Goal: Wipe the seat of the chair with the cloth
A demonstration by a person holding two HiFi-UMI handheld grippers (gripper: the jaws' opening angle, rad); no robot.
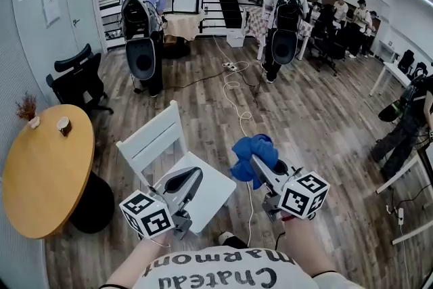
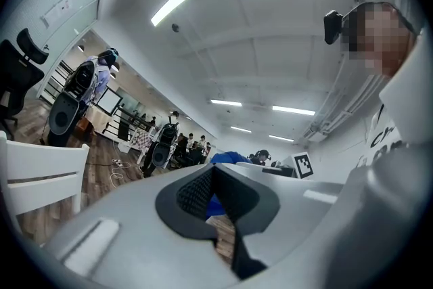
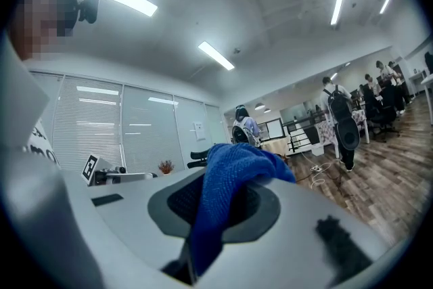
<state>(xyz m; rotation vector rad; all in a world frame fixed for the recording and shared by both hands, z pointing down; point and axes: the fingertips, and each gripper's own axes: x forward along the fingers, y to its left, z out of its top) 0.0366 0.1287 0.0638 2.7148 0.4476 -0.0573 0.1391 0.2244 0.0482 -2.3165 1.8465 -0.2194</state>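
My right gripper (image 1: 260,163) is clamped on the blue cloth (image 1: 250,147), just right of the chair seat (image 1: 213,194). My left gripper (image 1: 194,176) sits closed and empty over that seat. I'd press the cloth flat, then sweep edge to edge.

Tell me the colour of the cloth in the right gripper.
Blue. The cloth shows best in the right gripper view.
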